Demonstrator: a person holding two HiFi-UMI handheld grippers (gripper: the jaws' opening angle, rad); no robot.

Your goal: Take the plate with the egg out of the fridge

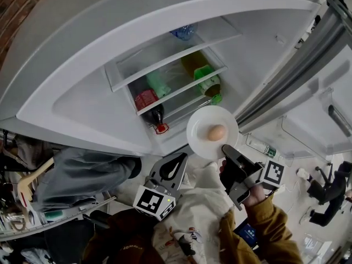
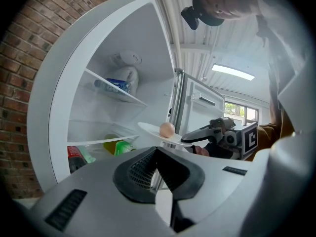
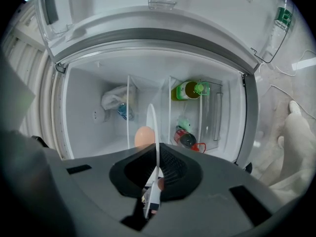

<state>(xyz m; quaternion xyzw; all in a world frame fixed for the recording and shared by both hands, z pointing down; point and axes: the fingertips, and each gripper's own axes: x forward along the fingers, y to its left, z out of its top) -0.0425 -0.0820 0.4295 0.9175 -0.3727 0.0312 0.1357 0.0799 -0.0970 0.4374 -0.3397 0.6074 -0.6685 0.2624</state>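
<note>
A white plate [image 1: 204,121] with a brown egg [image 1: 216,132] on it hangs level in front of the open fridge [image 1: 77,100]. My right gripper [image 1: 226,149] is shut on the plate's near rim. In the right gripper view the plate [image 3: 152,125] runs edge-on between the pads, with the egg [image 3: 143,136] to its left. The left gripper view shows the plate [image 2: 157,133], the egg [image 2: 167,129] and the right gripper [image 2: 190,138] from the side. My left gripper [image 1: 181,158] is below and left of the plate, apart from it, its jaws together on nothing.
On the fridge shelves are a green bottle [image 1: 206,81], a red-labelled dark bottle [image 1: 155,114] and a blue-labelled bottle [image 1: 184,32]. The open fridge door [image 1: 308,109] stands at the right with a small bottle in its rack. A clothes-covered rack [image 1: 66,175] is at the left.
</note>
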